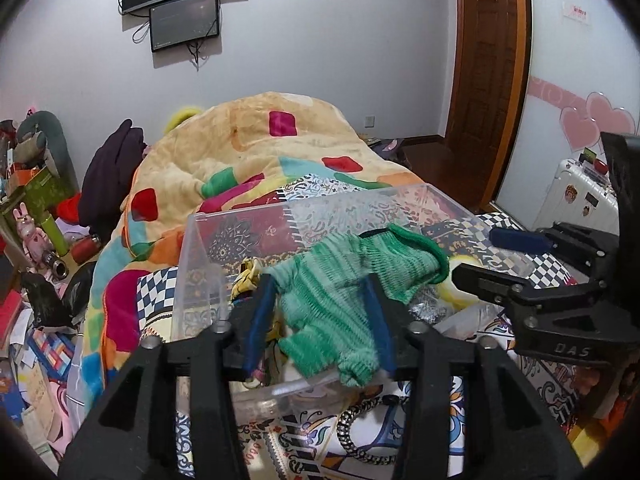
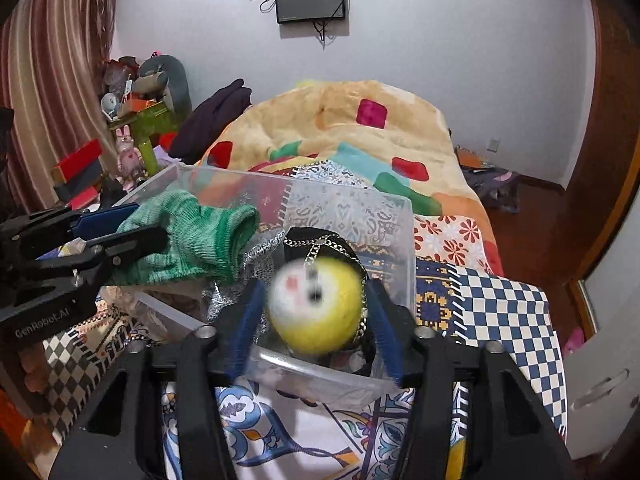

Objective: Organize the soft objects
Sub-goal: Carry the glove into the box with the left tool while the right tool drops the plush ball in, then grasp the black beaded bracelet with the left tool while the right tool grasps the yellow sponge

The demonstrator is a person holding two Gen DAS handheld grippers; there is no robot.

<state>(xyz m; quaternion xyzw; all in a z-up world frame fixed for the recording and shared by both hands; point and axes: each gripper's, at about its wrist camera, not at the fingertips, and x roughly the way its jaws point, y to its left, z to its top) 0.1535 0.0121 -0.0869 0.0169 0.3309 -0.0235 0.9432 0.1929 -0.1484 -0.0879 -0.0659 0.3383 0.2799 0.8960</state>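
Observation:
A clear plastic bin stands on the patterned bed cover. A green knit cloth hangs between the wide-spread blue pads of my left gripper over the bin; the pads do not press it. My right gripper is open over the bin's near side. A blurred yellow and white plush ball is between its pads without touching them. A chain and silver fabric lie inside the bin.
A rumpled orange blanket with coloured squares covers the bed behind the bin. A black and white hair tie lies before the bin. Cluttered boxes and toys stand left. A wooden door and white suitcase are right.

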